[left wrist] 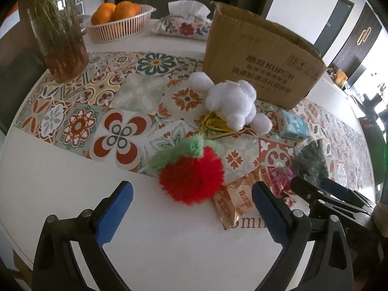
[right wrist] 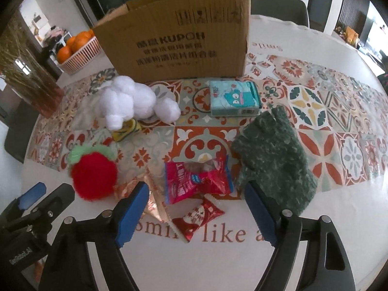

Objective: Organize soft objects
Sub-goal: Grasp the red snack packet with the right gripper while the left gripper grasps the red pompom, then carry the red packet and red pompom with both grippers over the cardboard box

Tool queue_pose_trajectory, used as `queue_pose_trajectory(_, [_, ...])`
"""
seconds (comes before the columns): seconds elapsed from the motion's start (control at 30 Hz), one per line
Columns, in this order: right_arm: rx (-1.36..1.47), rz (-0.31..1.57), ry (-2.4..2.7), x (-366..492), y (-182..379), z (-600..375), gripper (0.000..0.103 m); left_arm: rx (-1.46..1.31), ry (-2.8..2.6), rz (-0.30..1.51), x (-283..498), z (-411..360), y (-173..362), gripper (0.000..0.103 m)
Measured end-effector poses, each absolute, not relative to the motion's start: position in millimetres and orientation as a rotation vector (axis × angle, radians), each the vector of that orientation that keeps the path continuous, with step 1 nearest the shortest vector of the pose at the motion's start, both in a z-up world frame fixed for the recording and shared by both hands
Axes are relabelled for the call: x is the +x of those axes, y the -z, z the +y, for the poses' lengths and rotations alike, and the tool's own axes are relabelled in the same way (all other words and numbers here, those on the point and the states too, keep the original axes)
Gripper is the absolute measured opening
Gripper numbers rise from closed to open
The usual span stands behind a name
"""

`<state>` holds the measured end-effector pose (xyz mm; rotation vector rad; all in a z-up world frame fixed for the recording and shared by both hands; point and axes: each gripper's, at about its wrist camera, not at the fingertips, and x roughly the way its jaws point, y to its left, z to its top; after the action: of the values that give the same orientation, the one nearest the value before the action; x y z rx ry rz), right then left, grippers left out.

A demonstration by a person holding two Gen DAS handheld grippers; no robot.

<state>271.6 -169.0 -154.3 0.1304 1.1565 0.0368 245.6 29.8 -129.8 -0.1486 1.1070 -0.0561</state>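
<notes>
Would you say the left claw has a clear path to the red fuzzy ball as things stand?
Probably yes. The left claw is open, aimed at the red fuzzy ball just ahead, with only bare table between. A snack packet lies against the ball's right side and might get nudged.

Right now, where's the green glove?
In the right wrist view the green glove lies flat on the patterned runner, right of the red snack bag and just below the blue tissue pack, beyond the right gripper.

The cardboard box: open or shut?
Open. The cardboard box stands with its top flap raised; its inside is hidden.
</notes>
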Motion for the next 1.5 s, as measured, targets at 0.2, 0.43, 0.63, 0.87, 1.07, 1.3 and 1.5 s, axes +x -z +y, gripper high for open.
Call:
queue_pose_trajectory(0.2, [0.111, 1.205, -0.049, 282, 171, -171, 0.077, -0.141, 0.045, 1.147, 258, 27, 145, 0.098])
queue_pose_trajectory(0.43, [0.080, 1.234, -0.065, 291, 185, -169, 0.076, -0.123, 0.037, 1.180, 269, 24, 161, 0.097])
queue_pose_trajectory(0.63, [0.082, 1.269, -0.071, 304, 197, -171, 0.073, -0.104, 0.043, 1.196, 281, 20, 171, 0.092])
queue_pose_trajectory(0.87, [0.093, 1.294, -0.089, 319, 213, -170, 0.066, -0.088, 0.054, 1.206, 292, 19, 182, 0.079])
queue_pose_trajectory(1.07, [0.069, 1.281, -0.092, 322, 216, -165, 0.056, -0.092, 0.063, 1.224, 298, 21, 192, 0.062])
queue_pose_trajectory(1.3, [0.053, 1.251, -0.087, 316, 212, -152, 0.049, -0.095, 0.092, 1.236, 299, 22, 199, 0.042])
queue_pose_trajectory(1.5, [0.065, 1.238, -0.084, 305, 206, -154, 0.045, -0.093, 0.122, 1.213, 294, 21, 192, 0.039])
